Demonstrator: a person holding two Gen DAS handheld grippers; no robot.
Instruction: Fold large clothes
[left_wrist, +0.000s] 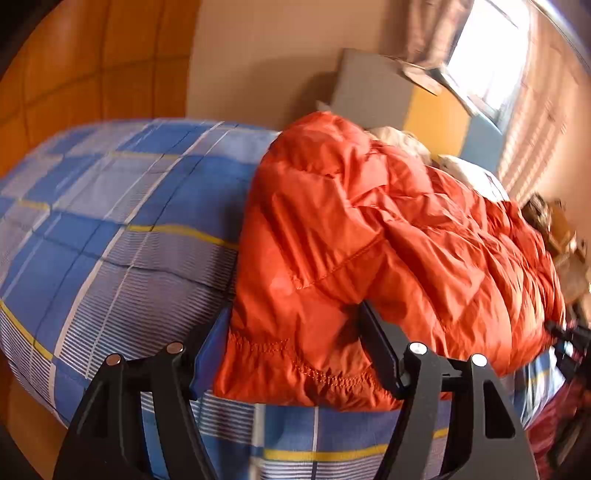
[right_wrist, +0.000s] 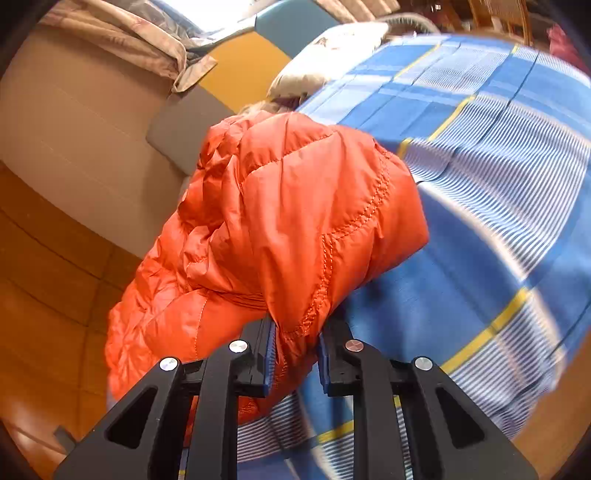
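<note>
An orange puffer jacket (left_wrist: 369, 229) lies bunched on a bed with a blue checked sheet (left_wrist: 122, 206). In the left wrist view an elastic-stitched cuff end (left_wrist: 295, 354) of the jacket sits between the wide-set fingers of my left gripper (left_wrist: 295, 332), which stands open around it. In the right wrist view the jacket (right_wrist: 280, 206) rises in a puffy mound at the edge of the sheet (right_wrist: 498, 192). My right gripper (right_wrist: 297, 339) is shut on a stitched edge of the jacket, with the fabric pinched between its blue pads (right_wrist: 271, 343).
A pale pillow (right_wrist: 328, 55) lies near a grey, yellow and blue padded headboard (left_wrist: 439, 114). A curtain (right_wrist: 122, 40) hangs beside a bright window (left_wrist: 487, 55). Orange-brown floor tiles (right_wrist: 48, 288) run along the bed's side. Blurred dark and red things (left_wrist: 569, 369) are at the right edge.
</note>
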